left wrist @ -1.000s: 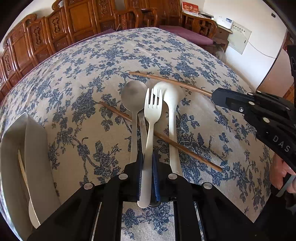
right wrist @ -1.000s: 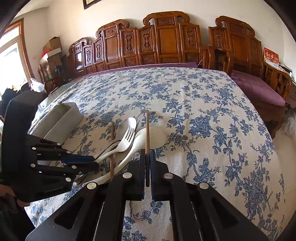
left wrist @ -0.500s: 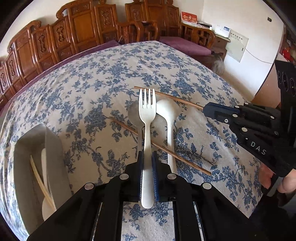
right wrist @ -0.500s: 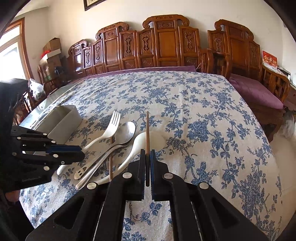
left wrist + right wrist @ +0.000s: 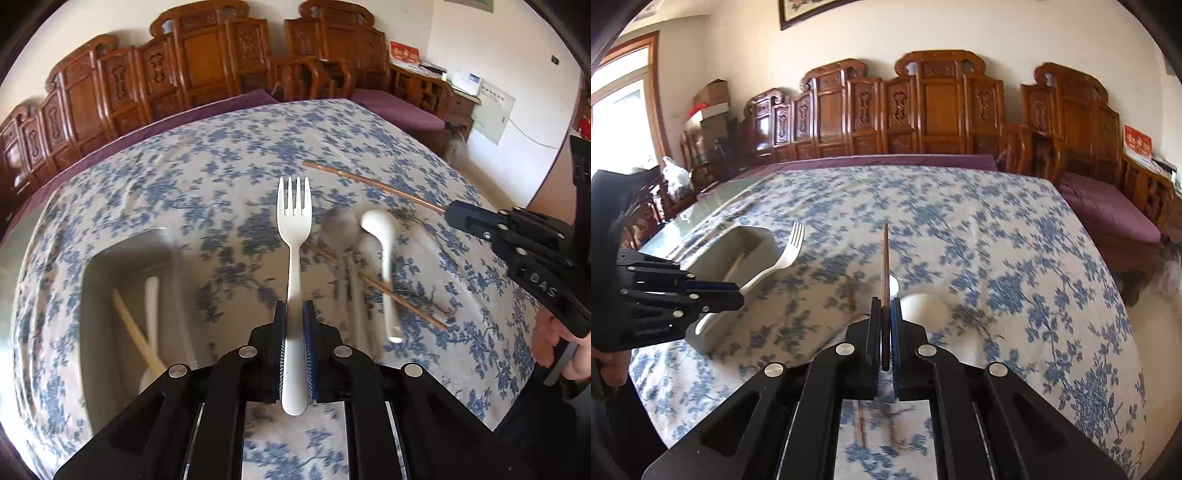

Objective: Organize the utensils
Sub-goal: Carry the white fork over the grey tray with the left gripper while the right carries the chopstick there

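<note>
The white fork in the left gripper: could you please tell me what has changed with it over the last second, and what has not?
The left gripper has lifted the white fork off the spoons and carried it leftward toward the grey organizer tray. The right gripper stayed shut on its chopstick. The metal spoon, white spoon and other chopstick stayed on the tablecloth.

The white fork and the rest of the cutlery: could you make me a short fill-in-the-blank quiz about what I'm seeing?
1. The left gripper is shut on a white ____.
2. The right gripper clamps a brown ____.
3. The metal spoon lies on the blue-flowered ____.
4. The grey tray already holds a chopstick and a ____ utensil.

Missing words: fork; chopstick; tablecloth; white
</note>
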